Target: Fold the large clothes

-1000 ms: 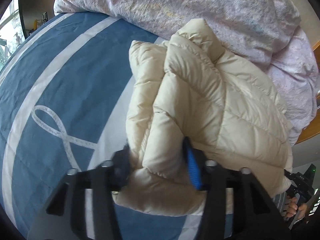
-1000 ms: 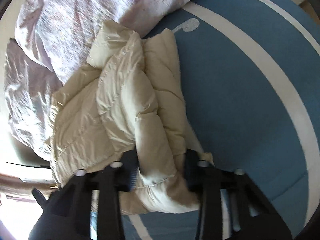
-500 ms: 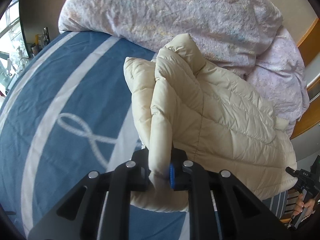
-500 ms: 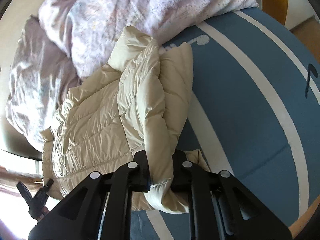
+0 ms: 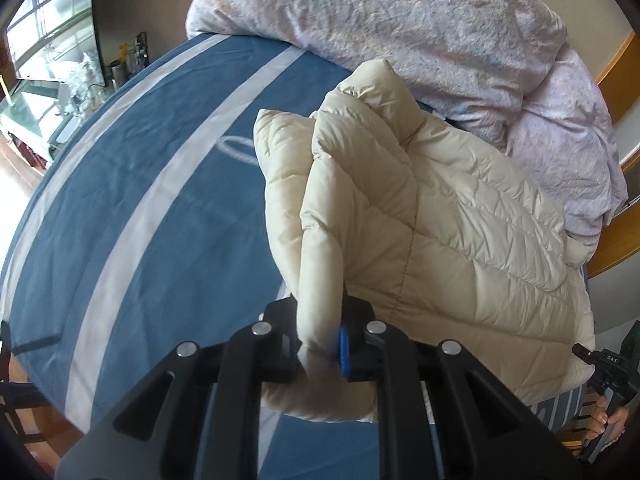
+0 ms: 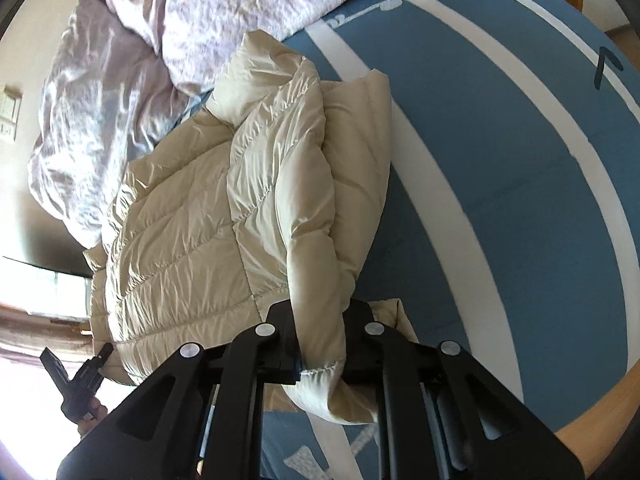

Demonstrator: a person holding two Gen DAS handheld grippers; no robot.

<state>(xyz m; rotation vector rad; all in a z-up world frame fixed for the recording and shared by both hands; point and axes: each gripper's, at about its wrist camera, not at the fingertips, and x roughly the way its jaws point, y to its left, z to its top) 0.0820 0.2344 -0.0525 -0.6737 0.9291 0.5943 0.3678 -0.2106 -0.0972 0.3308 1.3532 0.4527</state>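
Observation:
A cream quilted puffer jacket [image 5: 432,216] lies on a blue bed cover with white stripes [image 5: 160,184]. My left gripper [image 5: 322,340] is shut on a folded sleeve edge of the jacket, which is lifted off the cover. In the right wrist view the same jacket [image 6: 208,216] spreads to the left, and my right gripper [image 6: 322,348] is shut on its other sleeve cuff, also raised. Each gripper shows small in the other's view: the right one [image 5: 608,364] at the far right edge, the left one [image 6: 80,384] at the lower left.
A crumpled lilac duvet [image 5: 420,36] is heaped behind the jacket, touching its far end. A wooden bed frame [image 5: 624,64] runs along the right. A shelf with bottles [image 5: 124,60] stands past the bed's far left. Blue cover [image 6: 500,184] stretches right of the jacket.
Both grippers closed onto the jacket's sleeve edges and lifted them up and back. The jacket's near edge has risen off the cover and more of the bed shows.

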